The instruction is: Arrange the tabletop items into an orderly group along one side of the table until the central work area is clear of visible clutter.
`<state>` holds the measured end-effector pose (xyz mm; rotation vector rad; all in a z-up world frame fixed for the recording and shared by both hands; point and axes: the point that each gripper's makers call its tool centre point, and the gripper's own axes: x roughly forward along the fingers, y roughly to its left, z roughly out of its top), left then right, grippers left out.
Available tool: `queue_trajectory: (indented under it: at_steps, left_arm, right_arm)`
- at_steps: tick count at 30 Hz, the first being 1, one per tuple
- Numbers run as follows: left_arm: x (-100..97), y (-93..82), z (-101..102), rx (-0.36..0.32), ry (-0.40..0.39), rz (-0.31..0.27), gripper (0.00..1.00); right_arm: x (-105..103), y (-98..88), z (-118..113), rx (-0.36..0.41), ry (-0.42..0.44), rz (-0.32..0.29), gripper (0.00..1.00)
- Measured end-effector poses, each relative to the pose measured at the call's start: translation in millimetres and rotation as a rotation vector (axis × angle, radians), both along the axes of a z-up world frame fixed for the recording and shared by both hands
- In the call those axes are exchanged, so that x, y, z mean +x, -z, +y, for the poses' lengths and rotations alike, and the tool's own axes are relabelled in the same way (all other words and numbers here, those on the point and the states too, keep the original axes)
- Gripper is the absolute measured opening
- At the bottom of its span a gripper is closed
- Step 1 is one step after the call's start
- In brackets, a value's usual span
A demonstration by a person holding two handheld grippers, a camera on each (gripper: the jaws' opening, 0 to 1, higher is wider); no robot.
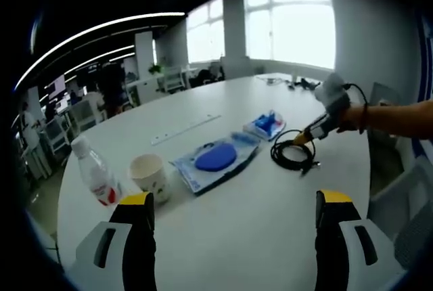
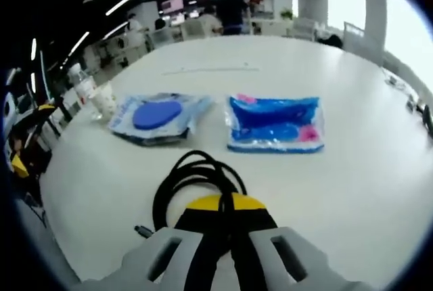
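On the white table [image 1: 257,237], a black cable coil [image 1: 292,153] lies at the right. My right gripper [image 1: 318,128], held by a person's hand, is shut on its edge. In the right gripper view the jaws [image 2: 223,204] meet over the cable [image 2: 196,172]. A clear bag with a blue round pad [image 1: 216,158] [image 2: 157,115] lies mid-table, and a blue packet [image 1: 267,125] [image 2: 274,123] lies beyond it. A paper cup [image 1: 150,176] [image 2: 105,100] and a water bottle [image 1: 95,172] [image 2: 82,86] stand at the left. My left gripper [image 1: 237,203] is open over bare table.
A thin white strip [image 1: 186,128] lies on the table behind the bag. Small dark items [image 1: 298,83] sit at the table's far end. Chairs [image 1: 57,139] and office desks ring the table. The left gripper's yellow tips [image 2: 42,109] show near the table's edge.
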<state>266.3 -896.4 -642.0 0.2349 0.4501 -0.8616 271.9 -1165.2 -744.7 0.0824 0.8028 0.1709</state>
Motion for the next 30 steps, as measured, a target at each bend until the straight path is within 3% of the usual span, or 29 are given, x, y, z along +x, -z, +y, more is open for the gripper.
queue_trajectory:
  at_steps: [8, 14, 20, 30]
  left_arm:
    - [0.9, -2.4, 1.8, -0.003, -0.001, -0.010, 0.99]
    - [0.9, -1.2, 3.2, -0.001, -0.007, -0.008, 0.99]
    - [1.4, 0.1, 5.1, 0.003, -0.011, -0.005, 0.98]
    - [2.4, -0.5, 6.9, 0.003, -0.018, -0.006, 0.98]
  right_arm:
    - [-5.3, -15.0, 9.7, 0.046, -0.009, -0.022, 0.00]
    - [-7.3, -41.6, 22.8, 0.169, 0.021, -0.066, 0.00]
    - [-5.1, -60.6, 33.9, 0.189, -0.003, -0.083, 0.00]
    - [-2.1, -72.6, 46.7, 0.225, -0.051, -0.084, 0.00]
